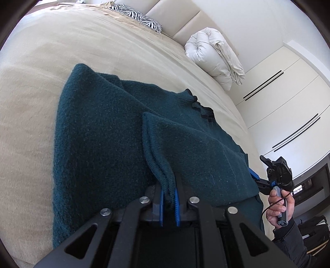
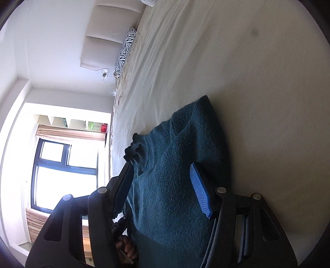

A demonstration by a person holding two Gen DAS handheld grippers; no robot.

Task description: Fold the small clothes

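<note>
A dark teal knitted sweater (image 1: 99, 132) lies on the beige bed, partly folded, with its ribbed collar (image 1: 198, 105) toward the headboard side. My left gripper (image 1: 169, 198) is shut on a lifted fold of the sweater's edge, the knit pinched between its blue pads. The right gripper (image 1: 266, 177) shows at the sweater's right edge, held in a hand. In the right wrist view the sweater (image 2: 171, 185) fills the space between the spread fingers of my right gripper (image 2: 163, 185), which stands open around it; the collar (image 2: 136, 152) lies by the left finger.
The beige bedsheet (image 1: 61, 51) spreads wide around the sweater. A zebra-print pillow (image 1: 140, 17) and a rolled white duvet (image 1: 216, 55) lie by the padded headboard. White wardrobe doors (image 1: 288, 92) stand at the right. A window (image 2: 61, 171) shows beyond the bed.
</note>
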